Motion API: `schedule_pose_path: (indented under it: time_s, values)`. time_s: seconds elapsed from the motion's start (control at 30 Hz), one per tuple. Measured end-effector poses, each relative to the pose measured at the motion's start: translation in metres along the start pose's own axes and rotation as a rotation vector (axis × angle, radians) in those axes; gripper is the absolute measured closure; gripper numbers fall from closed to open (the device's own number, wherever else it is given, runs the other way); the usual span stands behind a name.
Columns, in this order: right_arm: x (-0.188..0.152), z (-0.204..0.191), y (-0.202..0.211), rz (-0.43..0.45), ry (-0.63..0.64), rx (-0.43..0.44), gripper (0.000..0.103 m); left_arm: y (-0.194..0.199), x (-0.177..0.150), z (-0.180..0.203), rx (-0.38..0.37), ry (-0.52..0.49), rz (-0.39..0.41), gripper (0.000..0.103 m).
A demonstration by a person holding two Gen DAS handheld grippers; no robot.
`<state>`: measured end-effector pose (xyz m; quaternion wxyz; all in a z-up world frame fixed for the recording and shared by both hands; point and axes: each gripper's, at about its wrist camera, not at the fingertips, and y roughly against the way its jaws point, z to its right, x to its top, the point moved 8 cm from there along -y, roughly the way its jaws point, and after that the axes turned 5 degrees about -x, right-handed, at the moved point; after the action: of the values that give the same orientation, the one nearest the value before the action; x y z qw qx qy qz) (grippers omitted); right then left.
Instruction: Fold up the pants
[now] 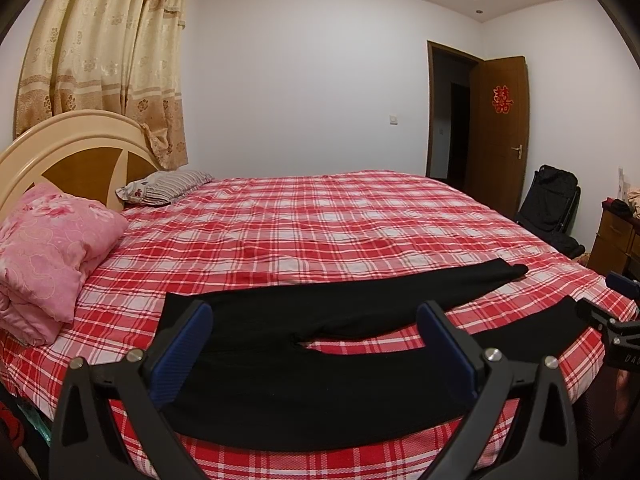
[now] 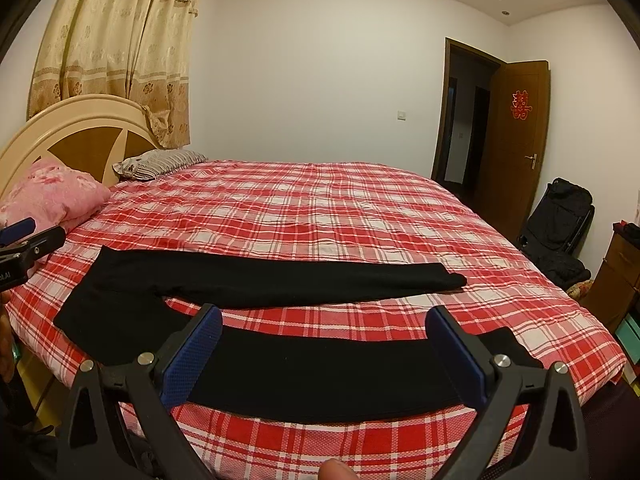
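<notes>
black pants [image 1: 320,380] beneath both spread tools [image 1: 316,344]

This is a bedroom in a home. A wide bed [image 1: 340,216] with a red and white plaid sheet fills most of the room, backed by a rounded cream and wood headboard [image 1: 76,152]. A pink floral quilt [image 1: 48,248] and a striped pillow [image 1: 168,186] lie at its head. Beige patterned curtains [image 1: 108,52] hang behind. A brown wooden door [image 2: 516,136] bearing a red double-happiness paper cutting [image 2: 521,105] stands open, with a wooden dresser [image 1: 616,240] nearby.
</notes>
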<state>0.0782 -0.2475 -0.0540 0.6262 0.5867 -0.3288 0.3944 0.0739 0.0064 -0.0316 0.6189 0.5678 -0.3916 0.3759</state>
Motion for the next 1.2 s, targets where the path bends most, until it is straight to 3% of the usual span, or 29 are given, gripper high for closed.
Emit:
schedule_pose_path:
  time_s: [1.2]
  values:
    - [-0.0041, -0.0040, -0.0027, -0.018, 0.009, 0.008, 0.001, -0.0034, -0.0049, -0.0014, 0.000, 0.001, -0.007, 0.000]
